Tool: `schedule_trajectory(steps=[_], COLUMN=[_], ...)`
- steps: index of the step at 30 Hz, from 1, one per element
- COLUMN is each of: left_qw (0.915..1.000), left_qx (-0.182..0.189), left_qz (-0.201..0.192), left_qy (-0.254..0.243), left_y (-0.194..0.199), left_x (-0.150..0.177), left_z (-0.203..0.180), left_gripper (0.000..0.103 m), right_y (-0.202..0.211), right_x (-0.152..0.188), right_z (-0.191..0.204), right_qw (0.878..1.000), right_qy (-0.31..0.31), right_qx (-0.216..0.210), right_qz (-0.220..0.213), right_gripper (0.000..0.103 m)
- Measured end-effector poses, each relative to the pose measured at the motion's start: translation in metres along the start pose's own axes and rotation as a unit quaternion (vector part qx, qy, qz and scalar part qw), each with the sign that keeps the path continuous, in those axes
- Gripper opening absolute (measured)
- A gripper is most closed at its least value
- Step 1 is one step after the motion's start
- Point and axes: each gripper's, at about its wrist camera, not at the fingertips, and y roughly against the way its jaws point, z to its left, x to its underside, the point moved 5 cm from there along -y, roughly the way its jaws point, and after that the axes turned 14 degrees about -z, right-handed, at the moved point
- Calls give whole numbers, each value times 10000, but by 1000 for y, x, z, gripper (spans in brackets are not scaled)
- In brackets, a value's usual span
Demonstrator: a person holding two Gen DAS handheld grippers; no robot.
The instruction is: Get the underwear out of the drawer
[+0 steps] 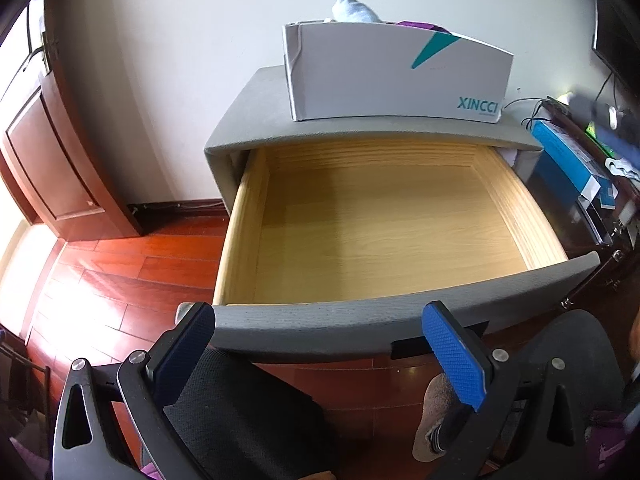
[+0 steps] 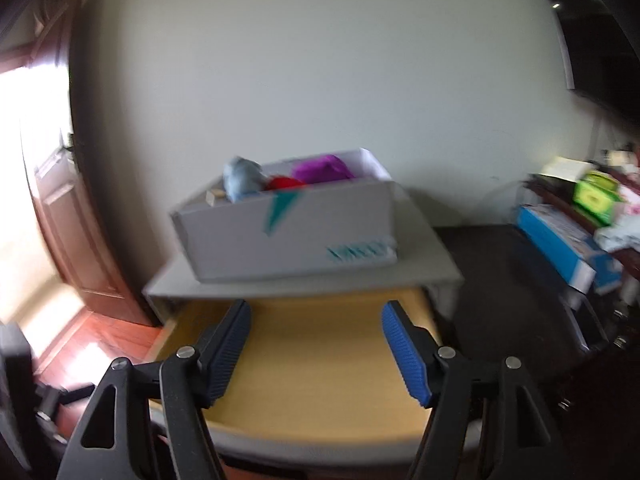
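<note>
Above bare drawer (image 2: 320,360): right hand-held gripper (image 2: 316,348) (jaws apart, nothing between).

Brown door (image 1: 48,160) at my left, red wood floor (image 1: 132,264), blue box (image 1: 564,156) on the cluttered desk (image 1: 600,152) to my right

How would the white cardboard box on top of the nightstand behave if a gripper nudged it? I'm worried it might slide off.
The white box probably slides easily: it looks like thin cardboard on the smooth grey nightstand top. It likely weighs little, holding only soft bundled fabric. Low and wide, it seems unlikely to tip.
</note>
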Motion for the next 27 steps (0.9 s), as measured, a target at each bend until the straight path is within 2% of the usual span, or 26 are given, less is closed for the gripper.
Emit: schedule_trajectory(steps=[3,7,12,17,27], left_qw=[10000,9998,9994,9986,9996], left_qx=[18,24,77,135,170], left_qz=[-72,-156,-214,-372,-186], left_qy=[-24,-94,-245,-337,-102], left_y=[2,4,7,13,9], left_x=[0,-2,-9,-18,-24], left_z=[-4,-10,-20,-28,-24], left_gripper=[103,103,103,103,103], right_y=[10,11,13,15,14], right_x=[15,9,-1,-6,-3], right_z=[-2,-2,-1,-1,10], right_qw=[9999,9990,9980,9985,9990], right_qy=[17,4,52,-15,181], right_qx=[149,445,489,322,139], right_qz=[44,-108,-407,-434,-390], right_gripper=[71,71,77,77,77])
